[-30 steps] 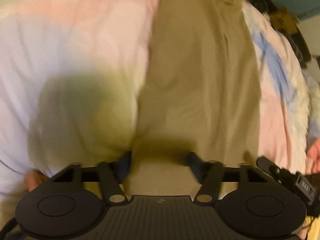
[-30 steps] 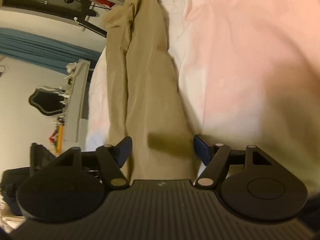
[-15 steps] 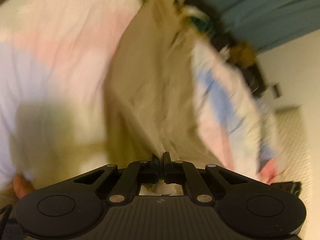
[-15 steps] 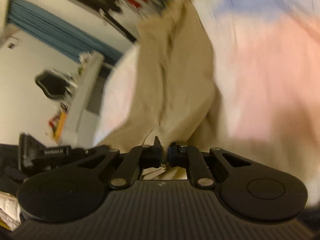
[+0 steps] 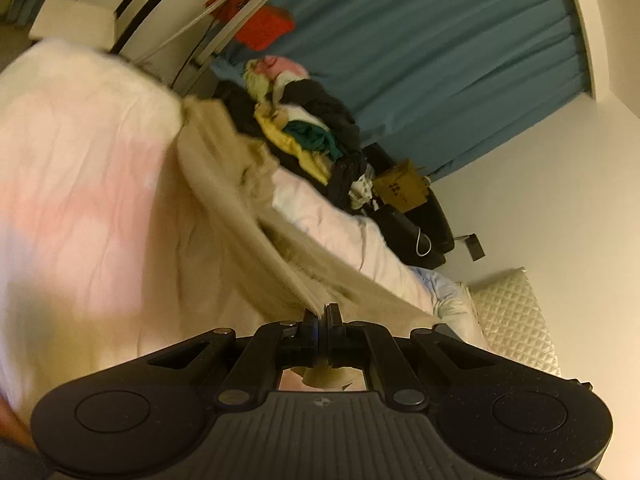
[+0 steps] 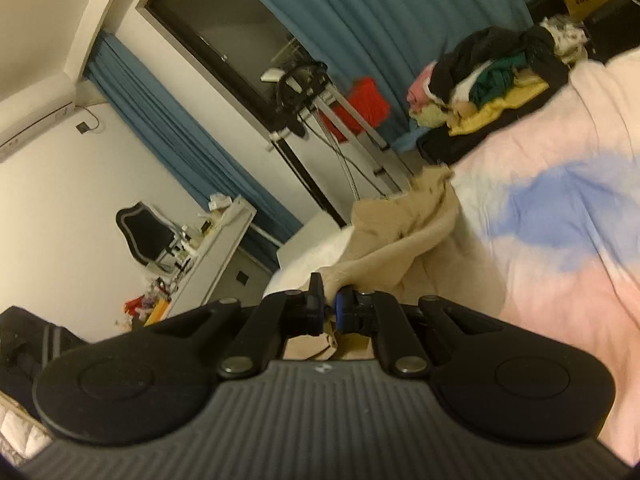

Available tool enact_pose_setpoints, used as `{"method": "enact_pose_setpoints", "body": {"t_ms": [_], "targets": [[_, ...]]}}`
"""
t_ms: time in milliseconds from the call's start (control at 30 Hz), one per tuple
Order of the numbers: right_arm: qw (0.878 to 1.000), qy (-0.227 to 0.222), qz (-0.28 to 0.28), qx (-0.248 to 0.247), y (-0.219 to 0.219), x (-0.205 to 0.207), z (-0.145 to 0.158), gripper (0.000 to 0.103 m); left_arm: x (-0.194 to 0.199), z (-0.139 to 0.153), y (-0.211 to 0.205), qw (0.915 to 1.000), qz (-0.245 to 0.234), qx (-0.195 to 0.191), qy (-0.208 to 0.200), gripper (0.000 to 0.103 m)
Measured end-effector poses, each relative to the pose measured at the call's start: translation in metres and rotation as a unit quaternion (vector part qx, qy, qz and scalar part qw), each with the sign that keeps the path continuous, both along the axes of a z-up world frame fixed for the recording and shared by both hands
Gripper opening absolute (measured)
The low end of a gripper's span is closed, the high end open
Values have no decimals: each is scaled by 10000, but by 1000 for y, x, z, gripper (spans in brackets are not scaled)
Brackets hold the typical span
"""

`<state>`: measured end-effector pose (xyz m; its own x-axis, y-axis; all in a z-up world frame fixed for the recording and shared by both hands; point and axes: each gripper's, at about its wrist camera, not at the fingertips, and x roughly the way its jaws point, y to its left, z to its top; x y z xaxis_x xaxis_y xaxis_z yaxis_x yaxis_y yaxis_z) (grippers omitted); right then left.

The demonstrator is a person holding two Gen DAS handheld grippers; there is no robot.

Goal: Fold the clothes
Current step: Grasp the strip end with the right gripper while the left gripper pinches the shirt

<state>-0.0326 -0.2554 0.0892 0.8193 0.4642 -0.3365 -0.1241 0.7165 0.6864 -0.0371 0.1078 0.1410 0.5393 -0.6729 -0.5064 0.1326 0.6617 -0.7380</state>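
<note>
The left gripper [image 5: 322,314] has its jaws pressed together, pinching an edge of the tan garment [image 5: 256,216] and holding it lifted off the bed. The right gripper [image 6: 329,307] is clamped on another bunch of the same cloth (a thin slit shows between its fingertips), likewise raised, pointing outward.
</note>
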Motion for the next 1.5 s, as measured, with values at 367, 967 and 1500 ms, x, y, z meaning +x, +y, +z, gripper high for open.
{"method": "enact_pose_setpoints", "body": {"t_ms": [367, 967, 1500], "targets": [[9985, 444, 45, 316, 7, -118, -97, 8, -102, -125, 47, 9949, -55, -523, 864, 3], [9973, -89, -691, -230, 13, 94, -69, 8, 124, -89, -6, 9916, 943, 821, -336, 3], [9831, 70, -760, -1664, 34, 228, -184, 8, 253, -190, -68, 9592, 910, 2541, -842, 4]]}}
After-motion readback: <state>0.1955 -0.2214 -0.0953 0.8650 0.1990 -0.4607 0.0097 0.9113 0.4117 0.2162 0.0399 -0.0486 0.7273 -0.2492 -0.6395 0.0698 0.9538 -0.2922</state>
